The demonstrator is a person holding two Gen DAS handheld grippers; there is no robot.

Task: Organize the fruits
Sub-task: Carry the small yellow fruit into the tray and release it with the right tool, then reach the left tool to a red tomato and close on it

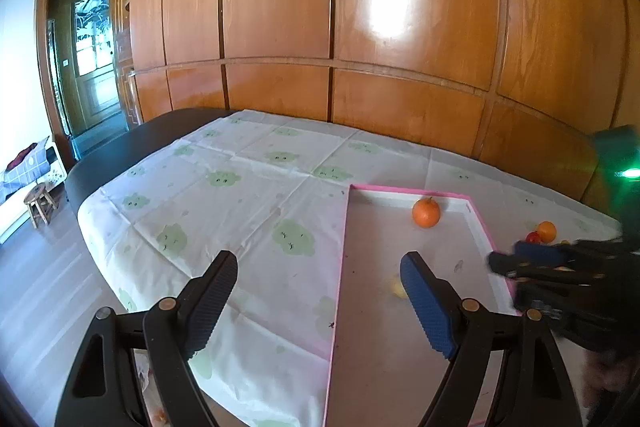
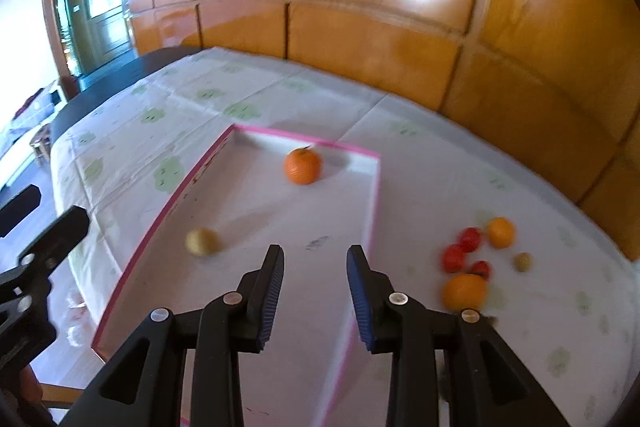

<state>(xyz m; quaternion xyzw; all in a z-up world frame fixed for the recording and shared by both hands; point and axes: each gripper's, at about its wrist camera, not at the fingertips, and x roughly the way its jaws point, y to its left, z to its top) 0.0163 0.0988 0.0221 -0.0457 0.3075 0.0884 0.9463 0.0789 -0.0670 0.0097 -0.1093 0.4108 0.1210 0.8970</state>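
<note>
A white tray with a pink rim [image 1: 400, 191] [image 2: 304, 139] lies on the table. An orange [image 1: 426, 213] [image 2: 303, 166] rests near its far wall, and a blurred yellow fruit [image 2: 202, 242] [image 1: 396, 287] sits nearer its left rim. My left gripper [image 1: 320, 287] [image 2: 60, 205] is open wide over the tray's left rim, nothing between its pads. My right gripper [image 2: 316, 255] [image 1: 508, 261] hovers over the tray's right part, its jaws apart and empty. Right of the tray lie two oranges [image 2: 464, 291] [image 2: 500, 231], three red fruits [image 2: 454, 258] and a small brownish fruit [image 2: 522, 262].
A tablecloth with green prints [image 1: 240, 195] covers the table, whose dark bare end [image 1: 132, 151] shows at the left. A wooden panelled wall [image 1: 360, 27] stands right behind it. A stool [image 1: 38, 201] and a doorway [image 1: 92, 47] are off to the left.
</note>
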